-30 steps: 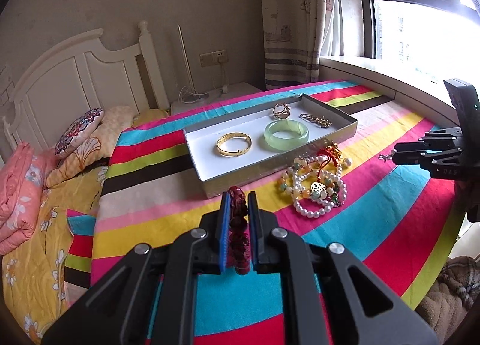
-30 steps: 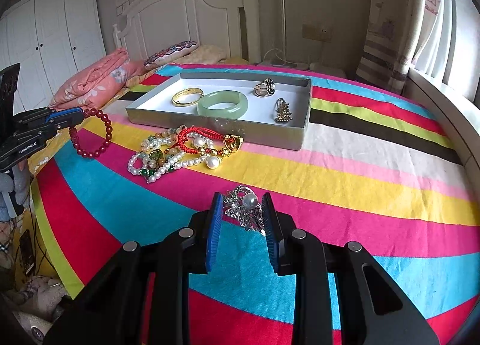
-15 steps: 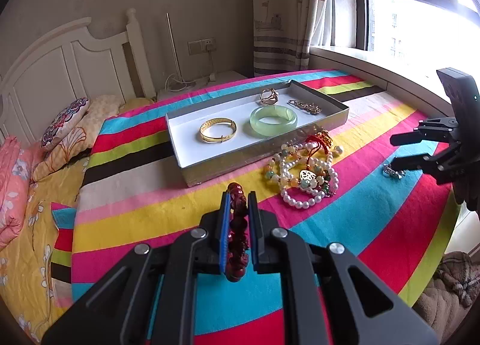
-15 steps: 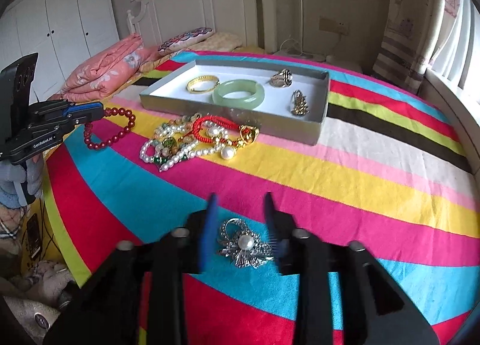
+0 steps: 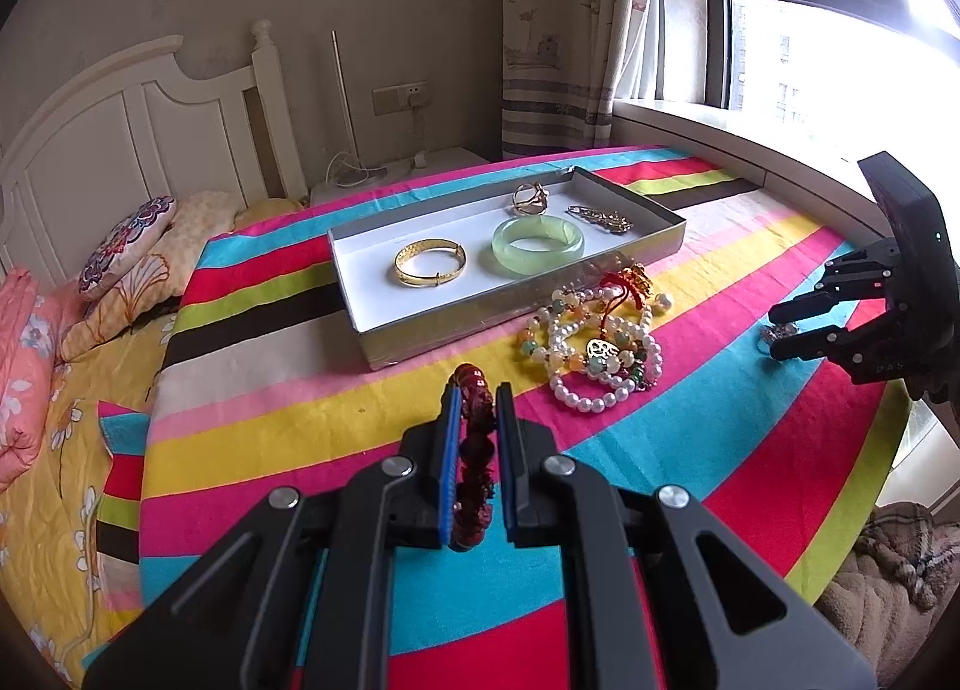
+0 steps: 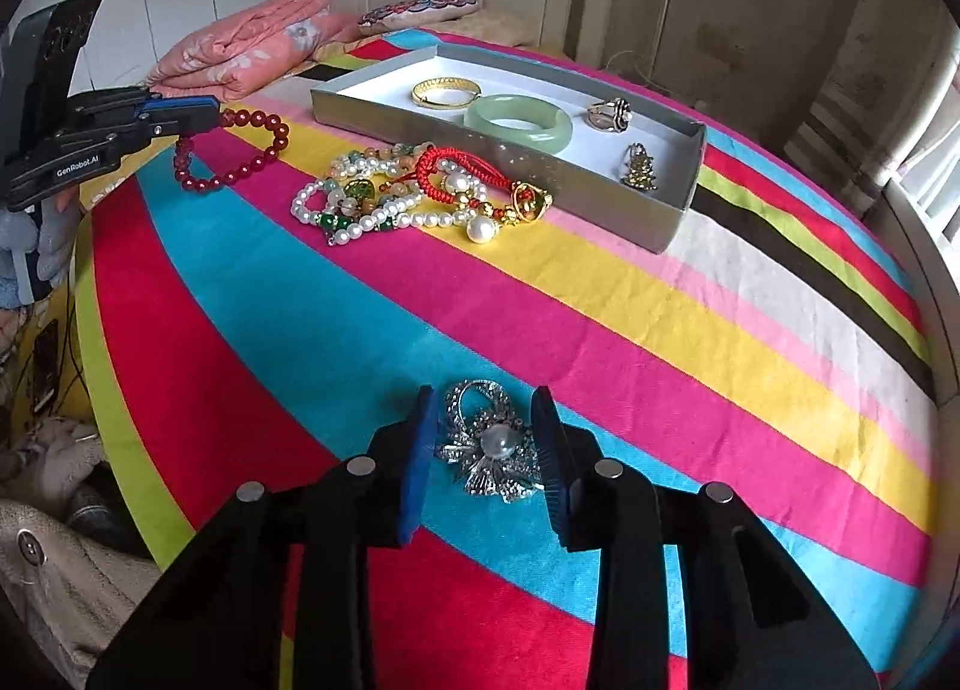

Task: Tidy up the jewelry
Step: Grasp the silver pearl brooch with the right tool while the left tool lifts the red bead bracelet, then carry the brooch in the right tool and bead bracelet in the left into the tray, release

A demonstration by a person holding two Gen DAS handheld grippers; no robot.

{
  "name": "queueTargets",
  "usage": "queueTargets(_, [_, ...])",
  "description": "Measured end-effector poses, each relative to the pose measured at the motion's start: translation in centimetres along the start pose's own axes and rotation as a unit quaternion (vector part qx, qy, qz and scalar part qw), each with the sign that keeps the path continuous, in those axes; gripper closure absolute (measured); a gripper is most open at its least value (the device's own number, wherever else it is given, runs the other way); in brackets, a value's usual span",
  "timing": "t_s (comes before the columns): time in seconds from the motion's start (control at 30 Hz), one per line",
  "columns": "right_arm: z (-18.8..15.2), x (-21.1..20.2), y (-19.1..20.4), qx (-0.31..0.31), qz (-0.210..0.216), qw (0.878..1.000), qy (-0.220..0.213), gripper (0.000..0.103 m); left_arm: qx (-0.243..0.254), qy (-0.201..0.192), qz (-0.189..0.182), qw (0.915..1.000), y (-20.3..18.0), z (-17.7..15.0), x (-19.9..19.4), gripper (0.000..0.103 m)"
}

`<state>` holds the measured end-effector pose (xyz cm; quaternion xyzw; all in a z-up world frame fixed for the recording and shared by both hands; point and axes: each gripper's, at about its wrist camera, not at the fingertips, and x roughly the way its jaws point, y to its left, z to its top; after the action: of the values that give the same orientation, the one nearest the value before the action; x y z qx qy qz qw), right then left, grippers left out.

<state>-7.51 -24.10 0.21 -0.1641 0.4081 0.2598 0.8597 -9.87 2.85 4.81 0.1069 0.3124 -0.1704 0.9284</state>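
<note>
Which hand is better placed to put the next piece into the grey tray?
Left. The left gripper is shut on the red bead bracelet; the right gripper is open over the brooch, farther from the tray.

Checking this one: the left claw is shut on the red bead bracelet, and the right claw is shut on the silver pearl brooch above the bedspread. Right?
Not quite. The left claw is shut on the red bead bracelet, but the right claw is open: the right wrist view shows the silver pearl brooch lying on the bedspread between its spread fingers, ungripped.
</note>
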Motion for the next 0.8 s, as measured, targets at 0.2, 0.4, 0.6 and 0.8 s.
queueTargets(0.2, [0.0, -1.2, -0.4, 0.016, -0.01, 0.999, -0.026, 0.071, 0.005, -0.005, -0.001, 1.0, -0.3, 0.7, -0.1, 0.092])
queueTargets(0.4, [1.7, -2.0, -0.5, 0.012, -0.017, 0.999, -0.046, 0.071, 0.014, -0.013, -0.002, 0.9998, -0.4, 2.4, 0.0, 0.092])
queueTargets(0.6, [4.3, -1.8, -1.1, 0.008, -0.03, 0.998, -0.062, 0.071, 0.031, -0.023, -0.006, 0.9992, -0.5, 5.9, 0.9, 0.103])
queueTargets(0.8, [7.9, -1.1, -2.5, 0.021, -0.036, 0.996, -0.081, 0.071, 0.009, -0.018, -0.047, 0.9987, 0.6, 10.1, 2.8, 0.102])
